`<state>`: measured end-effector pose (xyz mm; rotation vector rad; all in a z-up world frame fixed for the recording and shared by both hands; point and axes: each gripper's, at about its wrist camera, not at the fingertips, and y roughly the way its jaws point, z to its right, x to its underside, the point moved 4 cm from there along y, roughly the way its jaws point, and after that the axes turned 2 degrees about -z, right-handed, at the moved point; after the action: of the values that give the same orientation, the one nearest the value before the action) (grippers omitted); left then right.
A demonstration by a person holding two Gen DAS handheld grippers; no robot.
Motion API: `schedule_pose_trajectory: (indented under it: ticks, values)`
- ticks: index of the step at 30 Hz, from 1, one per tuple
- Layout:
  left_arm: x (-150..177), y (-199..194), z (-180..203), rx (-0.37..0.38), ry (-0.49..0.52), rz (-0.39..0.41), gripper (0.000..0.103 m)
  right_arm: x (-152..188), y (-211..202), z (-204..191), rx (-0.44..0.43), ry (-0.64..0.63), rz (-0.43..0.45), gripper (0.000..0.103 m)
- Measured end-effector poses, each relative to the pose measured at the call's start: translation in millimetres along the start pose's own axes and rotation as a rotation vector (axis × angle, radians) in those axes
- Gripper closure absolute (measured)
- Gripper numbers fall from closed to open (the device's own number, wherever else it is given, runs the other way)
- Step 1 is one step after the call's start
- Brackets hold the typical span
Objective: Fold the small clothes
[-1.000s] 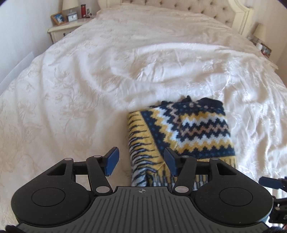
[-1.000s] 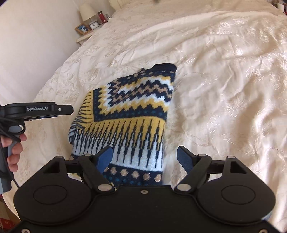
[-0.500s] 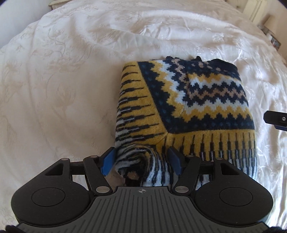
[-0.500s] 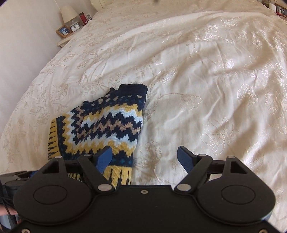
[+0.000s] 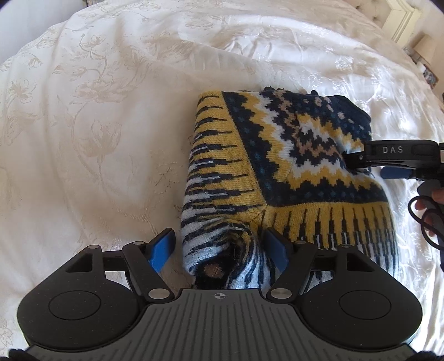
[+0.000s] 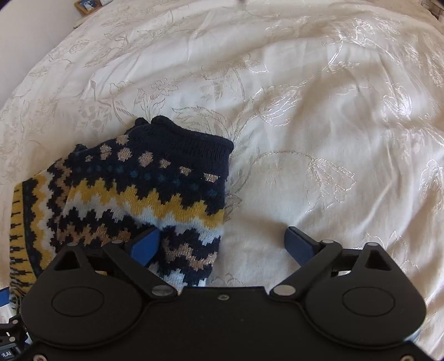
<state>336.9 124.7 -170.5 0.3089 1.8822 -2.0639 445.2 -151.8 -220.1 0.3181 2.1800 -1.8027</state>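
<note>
A small knitted sweater in navy, yellow and white zigzags lies folded on the white bed cover. My left gripper is open, its blue pads either side of the sweater's bunched near-left corner, where a sleeve end curls up. My right gripper is open too, low over the sweater's right edge near the navy collar; its left pad sits on the knit and its right pad over bare cover. In the left wrist view the right gripper's body reaches in from the right edge, over the sweater's right side.
The cream floral bed cover spreads out on all sides of the sweater. A hand with a cable shows at the right edge of the left wrist view. A headboard corner and a framed picture are at the frame edges.
Both grippers have dropped closer to the sweater. The left one now straddles its near corner; the right one has swung in over the collar-side edge. Both stayed open.
</note>
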Motion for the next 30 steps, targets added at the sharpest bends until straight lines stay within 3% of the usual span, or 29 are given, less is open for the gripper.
schedule_pose_trajectory:
  ticks: [9,16,23,30]
  values:
    - [-2,-18,3,-0.020,0.047,0.008,0.034,9,-37,7,-0.084,0.039,0.063,0.004]
    - [18,-36,-1,0.023,0.064,-0.005,0.034,39,-61,-1,-0.172,0.040,0.076,0.001]
    - [29,-32,-10,0.059,0.017,-0.047,0.034,57,-61,-3,-0.200,0.043,0.062,0.001]
    - [21,-13,-11,0.116,-0.001,-0.068,0.034,49,-40,-5,-0.208,0.040,0.022,0.001]
